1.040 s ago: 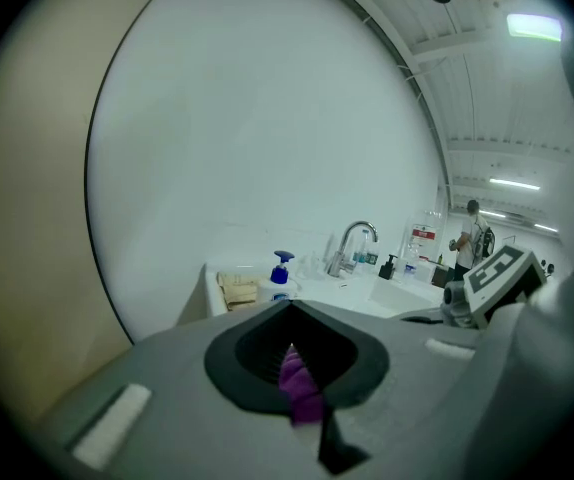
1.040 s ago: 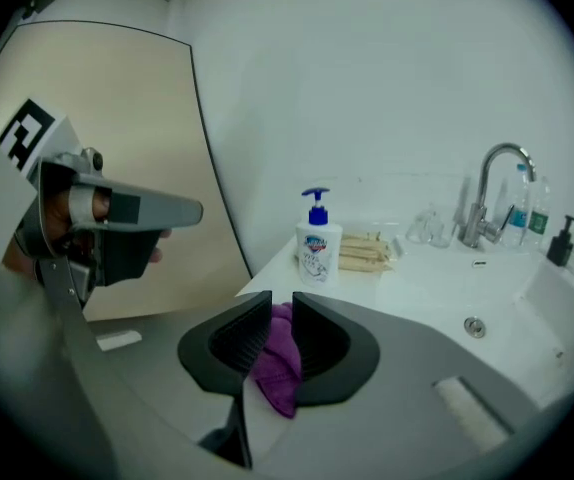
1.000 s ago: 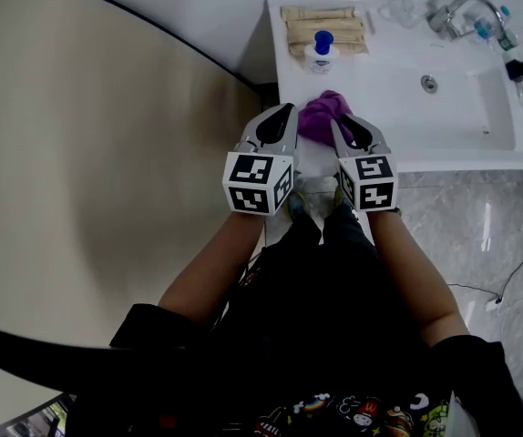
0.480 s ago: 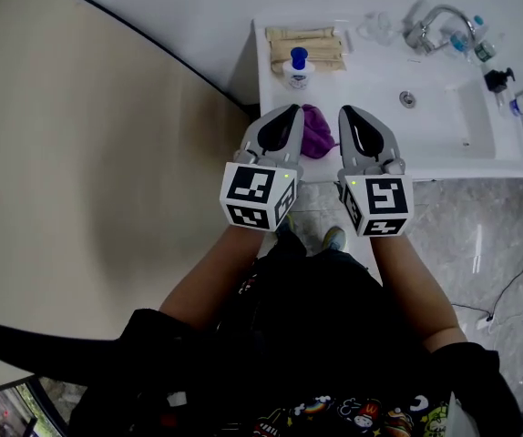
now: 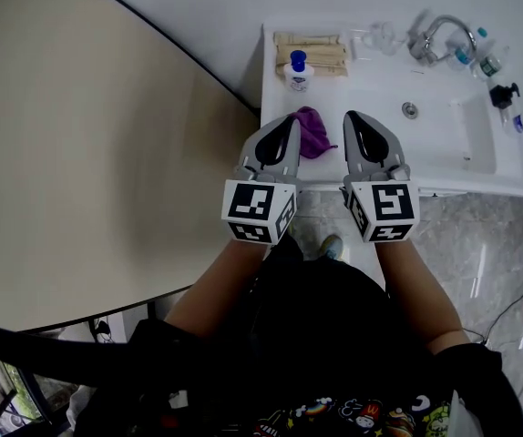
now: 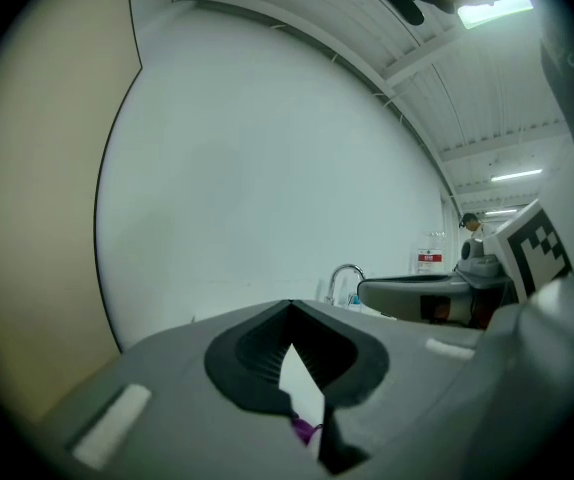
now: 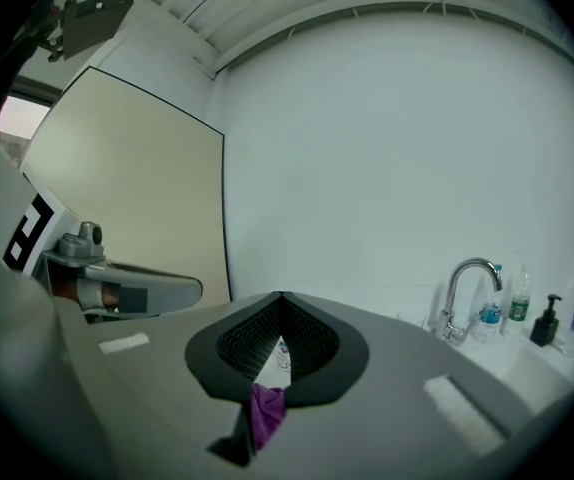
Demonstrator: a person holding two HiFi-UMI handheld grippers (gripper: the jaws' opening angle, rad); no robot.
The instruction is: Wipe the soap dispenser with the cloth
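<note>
2 grey two-jaw grippers, 1 per hand, each w/ 1 black-and-white marker cube; left gripper (image 5: 290,119) is clenched, tips meeting, nothing held; right gripper (image 5: 352,116) likewise clenched & empty; both sit mid-frame in head view, over the near edge of the glossy white sink counter (image 5: 371,80).

1 crumpled purple cloth (image 5: 314,133) lies on the counter between the 2 tips, just beside the left one; a purple sliver shows thru the slit below the ribbed black pads in each gripper view.

1 soap dispenser (image 5: 297,71), a squat white plastic bottle w/ blue pump cap, stands upper centre, above the cloth & apart from it, overlapping a stack of beige folded cloths (image 5: 321,51); its label is too small to read.

1 curved chrome tap (image 5: 436,30) upper right; 4 small bottles at the right rim, 1 w/ black pump (image 5: 501,93).

Red-and-white sign (image 6: 428,260) in left gripper view; text unreadable.
</note>
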